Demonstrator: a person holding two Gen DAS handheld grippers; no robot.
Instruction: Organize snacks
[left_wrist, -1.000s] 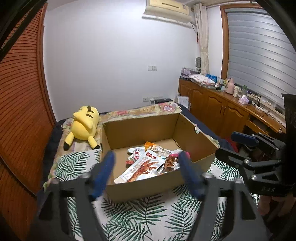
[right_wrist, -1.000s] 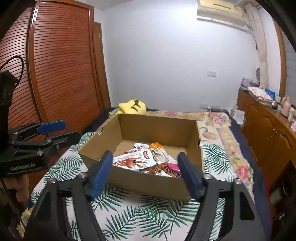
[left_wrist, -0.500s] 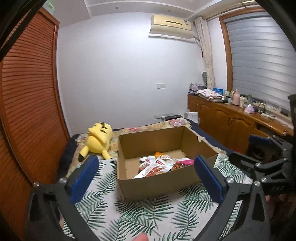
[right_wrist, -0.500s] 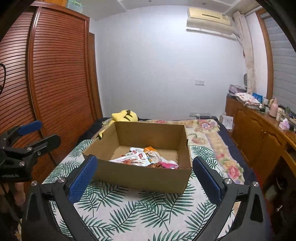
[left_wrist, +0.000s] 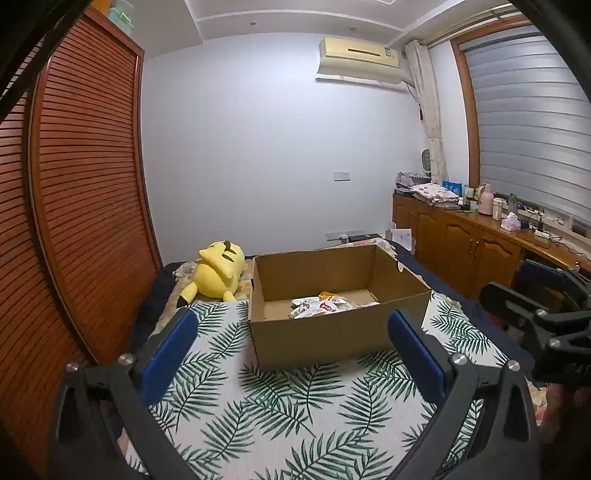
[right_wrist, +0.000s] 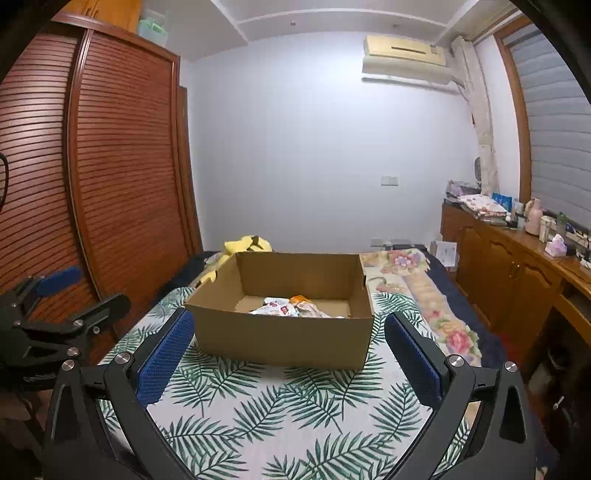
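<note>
An open brown cardboard box (left_wrist: 325, 336) (right_wrist: 280, 343) stands on a leaf-print cloth on the bed. Several snack packets (left_wrist: 321, 305) (right_wrist: 291, 308) lie in a heap on its floor, partly hidden by the front wall. My left gripper (left_wrist: 291, 321) hangs open well in front of the box, nothing between its blue pads. My right gripper (right_wrist: 288, 325) is open too, equally far back from the box and empty. Each gripper shows at the edge of the other's view: the right one (left_wrist: 546, 317) and the left one (right_wrist: 55, 314).
A yellow plush toy (left_wrist: 218, 269) lies behind the box on the left. A slatted wooden wardrobe (left_wrist: 74, 206) runs along the left side. A wooden sideboard (right_wrist: 517, 258) with bottles and folded cloth stands at the right. The leaf-print cloth (right_wrist: 295, 413) stretches between the grippers and the box.
Both grippers have opened wider and drawn back from the box, which now looks smaller and farther off. The snacks stay in the box.
</note>
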